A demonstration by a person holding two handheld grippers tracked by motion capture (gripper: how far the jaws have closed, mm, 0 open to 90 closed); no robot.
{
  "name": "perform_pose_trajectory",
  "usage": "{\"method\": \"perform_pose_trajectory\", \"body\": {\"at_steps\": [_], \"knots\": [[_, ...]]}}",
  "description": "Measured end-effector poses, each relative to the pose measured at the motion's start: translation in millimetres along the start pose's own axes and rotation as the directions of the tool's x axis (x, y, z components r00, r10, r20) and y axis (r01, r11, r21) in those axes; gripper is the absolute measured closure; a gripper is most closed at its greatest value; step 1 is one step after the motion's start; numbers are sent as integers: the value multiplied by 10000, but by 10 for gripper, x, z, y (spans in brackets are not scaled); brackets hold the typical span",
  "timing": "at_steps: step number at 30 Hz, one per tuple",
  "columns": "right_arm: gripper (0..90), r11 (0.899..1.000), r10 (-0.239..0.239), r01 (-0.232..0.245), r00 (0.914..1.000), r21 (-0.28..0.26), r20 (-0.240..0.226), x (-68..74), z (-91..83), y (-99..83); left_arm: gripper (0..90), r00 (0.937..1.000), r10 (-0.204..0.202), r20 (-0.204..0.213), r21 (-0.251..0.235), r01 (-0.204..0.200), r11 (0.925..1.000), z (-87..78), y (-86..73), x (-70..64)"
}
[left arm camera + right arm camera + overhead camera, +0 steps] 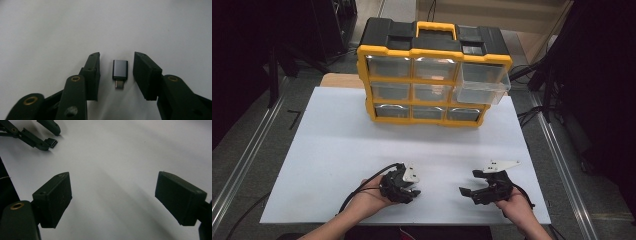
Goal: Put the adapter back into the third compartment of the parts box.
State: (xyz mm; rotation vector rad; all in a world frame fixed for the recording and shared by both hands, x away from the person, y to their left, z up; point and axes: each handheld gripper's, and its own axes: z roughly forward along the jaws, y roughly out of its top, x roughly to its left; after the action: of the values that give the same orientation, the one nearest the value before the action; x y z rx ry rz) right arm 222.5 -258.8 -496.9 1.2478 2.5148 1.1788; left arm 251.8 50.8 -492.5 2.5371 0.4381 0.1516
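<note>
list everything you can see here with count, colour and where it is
organiser box: 1, yellow frame with black top and yellow handle, far edge of the board, facing the person
drawers: 9, clear, three rows of three; the top right one is pulled out, the rest pushed in
adapter: 1, dark grey with a metal plug, lying on the board between the left gripper's jaws, untouched
board: 1, white, covers the table top
left gripper: 1, black, near edge left, jaws open either side of the adapter
right gripper: 1, black, near edge right, jaws wide open, nothing between them
hands: 2, one holding each gripper
</note>
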Motion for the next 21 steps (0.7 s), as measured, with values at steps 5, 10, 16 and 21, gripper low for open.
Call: {"method": "perform_pose_trajectory", "body": {"at_steps": [5,10,16,21], "knots": [[123,10000,-32,32,10000,29,23,4,7,1,687,9997,121,221,-75,-120,9999,-6,-11,18],[123,10000,1,-1,10000,62,16,8,11,2,768,9993,-12,371,-99,16,9999,-7,-14,54],[122,10000,-75,76,10000,57,-26,10,12,1,771,9962,-92,871,-147,105,9998,-11,-22,128],[123,10000,-81,81,9999,47,-61,18,7,2,772,9884,-658,1365,-168,688,9975,-27,-25,220]]}}
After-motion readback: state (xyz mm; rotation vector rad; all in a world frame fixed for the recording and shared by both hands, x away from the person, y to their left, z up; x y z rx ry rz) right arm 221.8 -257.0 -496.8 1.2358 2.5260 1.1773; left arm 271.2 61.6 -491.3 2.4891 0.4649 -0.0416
